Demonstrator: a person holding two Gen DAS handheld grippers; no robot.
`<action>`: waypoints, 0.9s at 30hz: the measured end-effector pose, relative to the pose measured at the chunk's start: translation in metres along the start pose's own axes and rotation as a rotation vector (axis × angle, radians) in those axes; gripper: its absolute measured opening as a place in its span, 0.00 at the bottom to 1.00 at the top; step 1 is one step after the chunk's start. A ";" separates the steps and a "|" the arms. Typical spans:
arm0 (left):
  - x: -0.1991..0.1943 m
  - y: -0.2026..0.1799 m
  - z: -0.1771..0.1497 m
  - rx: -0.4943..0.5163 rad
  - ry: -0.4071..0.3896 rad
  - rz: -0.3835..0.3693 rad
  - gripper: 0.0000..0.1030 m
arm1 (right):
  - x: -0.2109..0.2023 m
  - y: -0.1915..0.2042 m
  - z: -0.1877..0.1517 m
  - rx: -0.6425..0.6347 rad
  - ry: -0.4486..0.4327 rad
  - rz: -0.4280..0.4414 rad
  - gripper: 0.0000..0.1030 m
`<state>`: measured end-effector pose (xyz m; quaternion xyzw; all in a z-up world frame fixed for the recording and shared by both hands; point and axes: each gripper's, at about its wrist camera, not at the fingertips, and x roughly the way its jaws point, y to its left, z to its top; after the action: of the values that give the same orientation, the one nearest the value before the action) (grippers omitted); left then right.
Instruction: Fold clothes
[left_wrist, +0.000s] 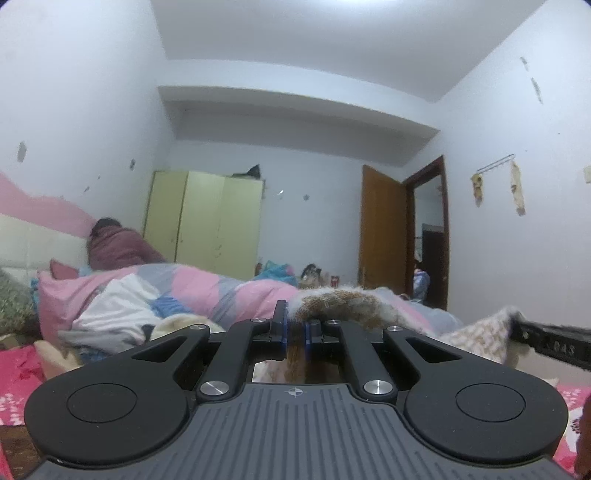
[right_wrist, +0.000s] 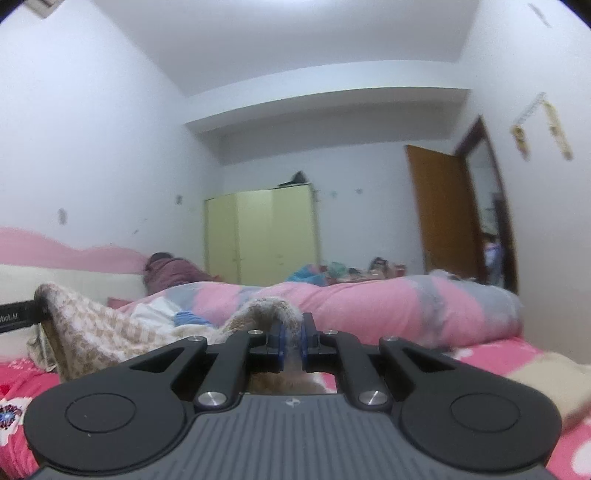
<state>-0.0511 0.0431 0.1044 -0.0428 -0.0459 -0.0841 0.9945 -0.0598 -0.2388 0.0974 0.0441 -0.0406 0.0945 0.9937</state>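
Both hand-held grippers clamped on the knit sweater (left_wrist: 343, 299).
Left hand-held gripper (left_wrist: 294, 332) and right hand-held gripper (right_wrist: 291, 341) hold it above the bed (right_wrist: 517, 354).

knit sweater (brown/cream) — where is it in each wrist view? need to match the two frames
Left wrist view: the knit sweater sits at lower centre, pinched in the left claw, and stretches right to the other claw at the right edge.
Right wrist view: the knit sweater sits at lower left, draped from the other claw at the left edge across to the right claw at centre.
Shared landmark: the yellow-green wardrobe against the far wall.
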 end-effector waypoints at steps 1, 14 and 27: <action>0.005 0.007 -0.002 -0.001 0.015 0.013 0.06 | 0.009 0.003 0.000 -0.006 0.010 0.014 0.08; 0.109 0.092 -0.064 0.010 0.276 0.212 0.24 | 0.191 0.022 -0.071 0.069 0.407 0.194 0.08; 0.090 0.109 -0.083 -0.089 0.401 0.216 0.62 | 0.281 -0.022 -0.163 0.371 0.740 0.229 0.12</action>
<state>0.0628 0.1277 0.0228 -0.0740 0.1611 0.0139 0.9841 0.2311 -0.1925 -0.0415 0.1803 0.3316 0.2192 0.8997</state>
